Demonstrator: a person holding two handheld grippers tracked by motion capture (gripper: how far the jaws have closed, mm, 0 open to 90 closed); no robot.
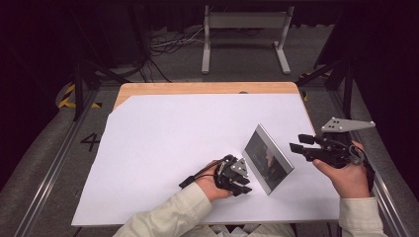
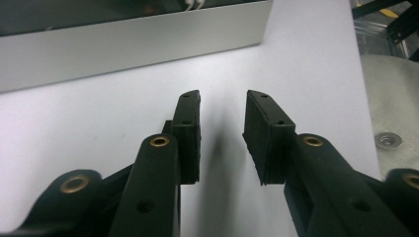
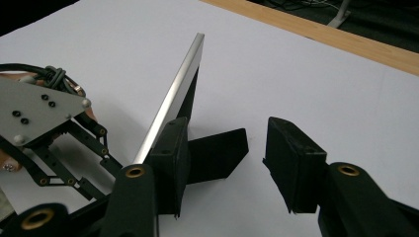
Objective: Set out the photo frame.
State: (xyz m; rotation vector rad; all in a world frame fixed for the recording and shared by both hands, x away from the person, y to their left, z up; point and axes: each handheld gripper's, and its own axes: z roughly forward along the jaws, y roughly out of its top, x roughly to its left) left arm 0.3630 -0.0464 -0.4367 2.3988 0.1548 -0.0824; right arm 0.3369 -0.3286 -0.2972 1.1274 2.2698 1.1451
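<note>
On the white surface point(image 1: 163, 148) the picture frame point(image 1: 267, 159) stands propped on its stand. Left claw point(image 1: 240, 183) released, empty; right claw point(image 1: 300, 142) open. Back off slowly, don't bump it.

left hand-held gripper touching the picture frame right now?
Apart. In the left gripper view, bare white table shows between the open left hand-held gripper and the silver edge of the picture frame; nothing lies between the jaws.
</note>
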